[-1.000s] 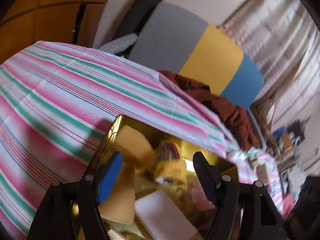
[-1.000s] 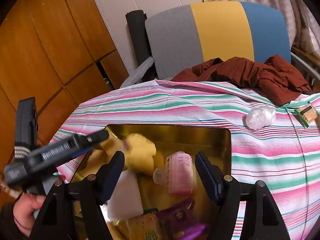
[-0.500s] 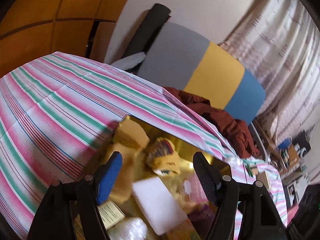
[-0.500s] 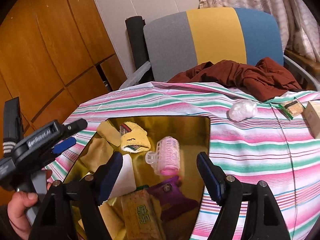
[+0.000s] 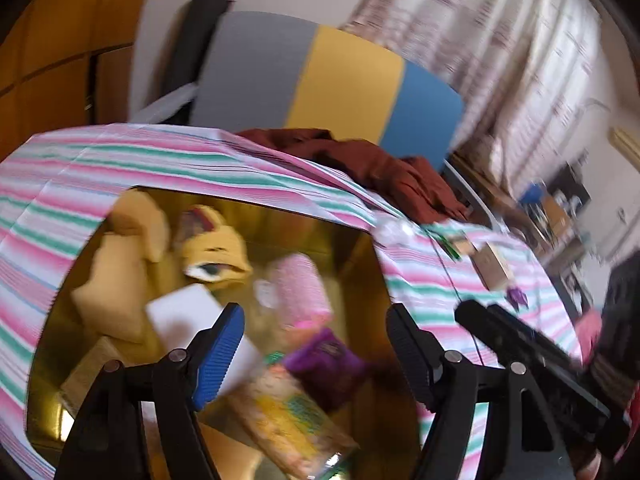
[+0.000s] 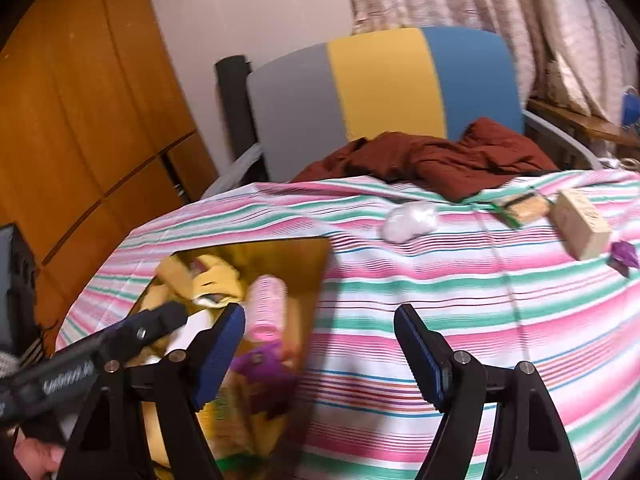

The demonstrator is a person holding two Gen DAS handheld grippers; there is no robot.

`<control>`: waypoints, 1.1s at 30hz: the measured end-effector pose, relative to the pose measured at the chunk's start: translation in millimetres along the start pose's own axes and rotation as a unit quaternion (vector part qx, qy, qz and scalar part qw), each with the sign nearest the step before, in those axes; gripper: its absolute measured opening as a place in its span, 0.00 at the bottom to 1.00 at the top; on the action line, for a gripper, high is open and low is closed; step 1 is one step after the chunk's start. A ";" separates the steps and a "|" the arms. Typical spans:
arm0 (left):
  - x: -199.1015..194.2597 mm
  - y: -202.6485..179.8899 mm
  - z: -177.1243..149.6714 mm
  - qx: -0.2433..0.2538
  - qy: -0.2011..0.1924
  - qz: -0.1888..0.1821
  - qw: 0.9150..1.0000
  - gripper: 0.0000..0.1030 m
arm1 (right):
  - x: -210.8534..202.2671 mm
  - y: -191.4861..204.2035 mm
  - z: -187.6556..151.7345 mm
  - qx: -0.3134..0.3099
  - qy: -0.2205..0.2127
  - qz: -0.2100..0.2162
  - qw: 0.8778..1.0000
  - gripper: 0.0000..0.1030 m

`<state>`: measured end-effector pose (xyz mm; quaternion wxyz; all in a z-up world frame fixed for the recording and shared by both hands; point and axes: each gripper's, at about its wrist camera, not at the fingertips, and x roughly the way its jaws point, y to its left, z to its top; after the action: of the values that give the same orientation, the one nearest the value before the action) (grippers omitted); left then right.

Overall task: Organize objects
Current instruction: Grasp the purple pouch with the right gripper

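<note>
Brimming gold tray [image 6: 308, 256] (pink roller [image 6: 266, 304], sponges) on striped cloth [image 6: 500, 300]; tricolour chair [image 6: 384, 84] behind; both grippers [image 5: 312, 356] [image 6: 320, 354] spread, empty.

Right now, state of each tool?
Left tool: open, nothing held, over the gold tray.
Right tool: open, nothing between its pads, over the striped cloth.
</note>
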<state>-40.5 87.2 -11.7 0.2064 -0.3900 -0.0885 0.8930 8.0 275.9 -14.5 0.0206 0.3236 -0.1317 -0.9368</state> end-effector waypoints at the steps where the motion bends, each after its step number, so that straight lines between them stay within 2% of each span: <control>1: 0.6 -5.9 -0.9 0.009 0.002 -0.006 1.000 0.72 | -2.7 -7.4 0.3 0.006 -0.003 -0.006 1.000 0.75; 10: 12.0 -72.1 -13.9 0.090 0.035 -0.053 0.994 0.72 | -24.4 -79.7 -3.5 0.061 -0.012 -0.061 0.996 0.75; 14: 22.4 -95.2 -18.5 0.111 0.052 -0.067 0.990 0.72 | -30.5 -114.0 -8.7 0.082 -0.011 -0.087 0.993 0.75; 21: 45.7 -134.7 -36.9 0.165 0.093 -0.066 0.980 0.73 | -39.1 -171.9 -24.0 0.113 -0.006 -0.137 0.984 0.76; 27: 62.5 -160.3 -53.2 0.189 0.126 -0.078 0.971 0.73 | -46.1 -239.8 -33.2 0.160 -0.004 -0.206 0.965 0.76; 33: 71.0 -170.6 -61.8 0.200 0.142 -0.077 0.966 0.73 | -47.6 -308.7 -2.4 0.192 -0.027 -0.256 0.947 0.75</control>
<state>12.6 271.5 -46.1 0.3590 -0.4552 0.0924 0.8095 61.4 579.0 -68.0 -0.2859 0.3191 -0.2226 -0.8757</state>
